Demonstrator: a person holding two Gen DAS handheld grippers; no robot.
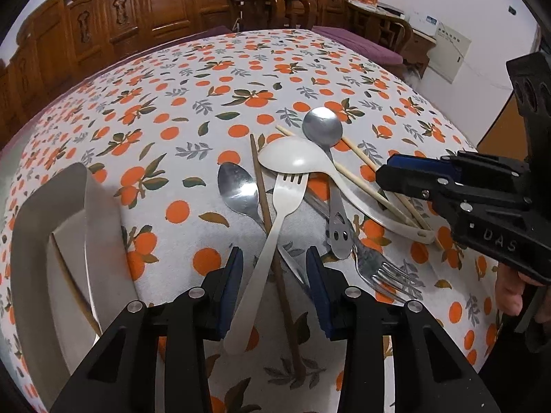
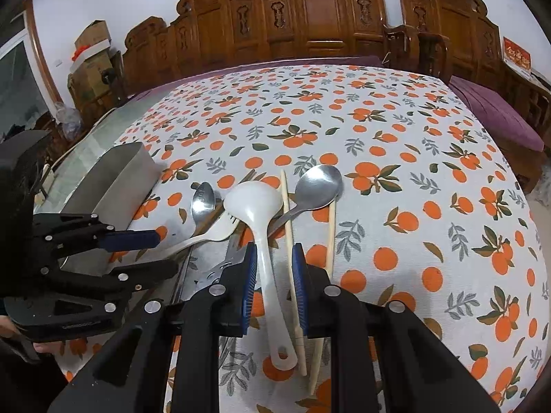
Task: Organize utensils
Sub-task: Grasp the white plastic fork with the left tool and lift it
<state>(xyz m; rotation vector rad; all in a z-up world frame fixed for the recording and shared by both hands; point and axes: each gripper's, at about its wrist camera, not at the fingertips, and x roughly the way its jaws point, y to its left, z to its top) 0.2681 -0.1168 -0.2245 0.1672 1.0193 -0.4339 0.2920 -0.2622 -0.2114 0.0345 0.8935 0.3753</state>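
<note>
Little of the sorting looks done. Most utensils lie in one crossed heap at the centre of the left wrist view: a white plastic fork (image 1: pixel 272 241), a white ladle (image 1: pixel 292 158), a small steel spoon (image 1: pixel 237 187), a large steel spoon (image 1: pixel 322 125), a steel fork (image 1: pixel 382 272), a dark chopstick (image 1: pixel 272 251) and pale chopsticks (image 1: pixel 361 168). The metal tray (image 1: pixel 31 241) at the left edge of that view holds what looks like one chopstick (hard to make out), so nearly everything remains to be moved.

The left tool (image 1: pixel 273 289) straddles the white fork's handle and the dark chopstick at a middling gap; its pads do not visibly press either. The right tool (image 2: pixel 273 285) stands narrow around the ladle's handle and one pale chopstick, close to both, though I cannot tell whether it truly grips.

The main hindrance, I judge, is the overlap: the fork's tines rest on the ladle's bowl, and the dark chopstick lies under the fork's handle, so lifting one may drag another. Around the bench (image 2: pixel 413 172) stand carved wooden chairs (image 2: pixel 310 17).
</note>
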